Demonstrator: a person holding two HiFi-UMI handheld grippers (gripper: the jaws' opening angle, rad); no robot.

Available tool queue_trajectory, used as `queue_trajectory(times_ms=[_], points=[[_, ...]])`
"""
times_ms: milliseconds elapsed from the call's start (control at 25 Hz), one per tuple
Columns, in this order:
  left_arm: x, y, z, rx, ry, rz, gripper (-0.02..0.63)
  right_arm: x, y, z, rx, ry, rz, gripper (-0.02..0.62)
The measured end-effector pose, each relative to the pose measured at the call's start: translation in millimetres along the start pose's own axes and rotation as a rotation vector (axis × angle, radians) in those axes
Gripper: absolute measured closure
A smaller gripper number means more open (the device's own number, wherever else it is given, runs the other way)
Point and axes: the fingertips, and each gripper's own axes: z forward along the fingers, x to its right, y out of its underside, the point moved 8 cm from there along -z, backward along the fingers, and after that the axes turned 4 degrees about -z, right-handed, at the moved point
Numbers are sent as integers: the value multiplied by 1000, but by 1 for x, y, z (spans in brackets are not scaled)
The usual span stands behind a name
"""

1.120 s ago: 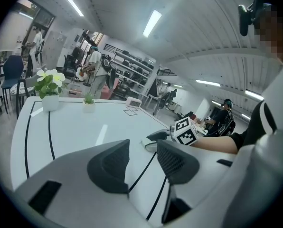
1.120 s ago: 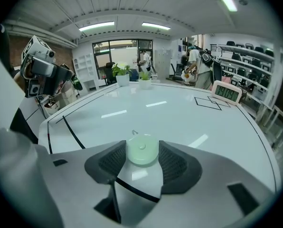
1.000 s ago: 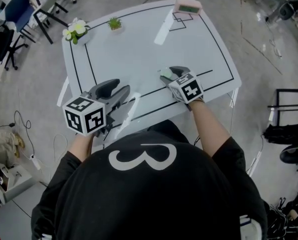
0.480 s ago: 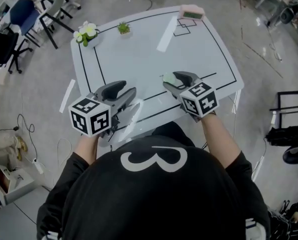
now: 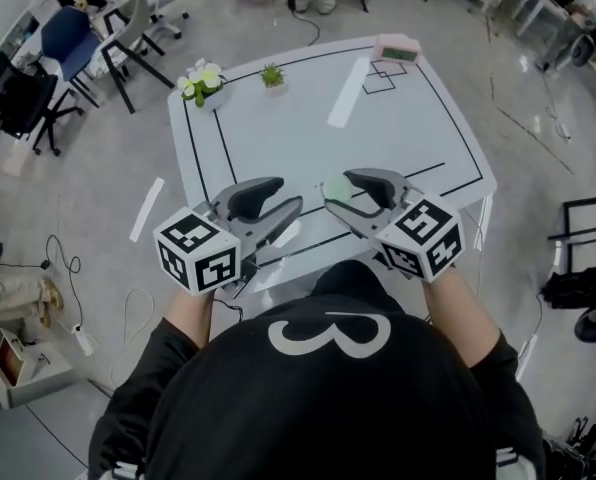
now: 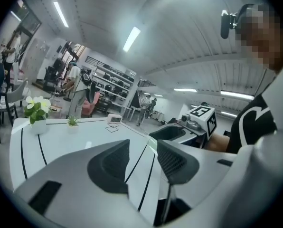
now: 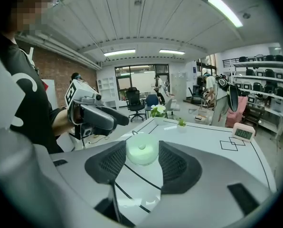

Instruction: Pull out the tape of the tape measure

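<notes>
- White lined table (image 5: 278,138) lies below both grippers.
- Right gripper (image 7: 142,161) — fingers clamped on a pale-green tape measure (image 7: 142,148).
- Left gripper (image 6: 144,158) — fingers spread, nothing between them.

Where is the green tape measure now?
In the head view, right of centre: tape measure held between the right gripper's jaws, above the table's near edge, beside the left gripper.

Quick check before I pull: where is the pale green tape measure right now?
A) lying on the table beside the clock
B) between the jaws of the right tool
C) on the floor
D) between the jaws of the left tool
B: the right gripper view shows the round tape measure clamped in the right tool, a pad pressing on each side, while the left tool stands open with nothing between its jaws.
</notes>
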Motion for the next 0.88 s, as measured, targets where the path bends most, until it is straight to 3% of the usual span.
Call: queue_trajectory(times_ms=[200,320,480,880], points=[[18,1,-5,10,25,55,437,-18,-9,-5,20,-61,13,373],[28,-2,-12,34,25,108,514,-27,-13,-8,22,-93,-7,373],[40,-1,-14,14,35,172,520,-37,-19,-10,19,-136,-39,373],[52,-7,-14,25,18,185,574,-40,-30,-19,20,-188,-114,373]])
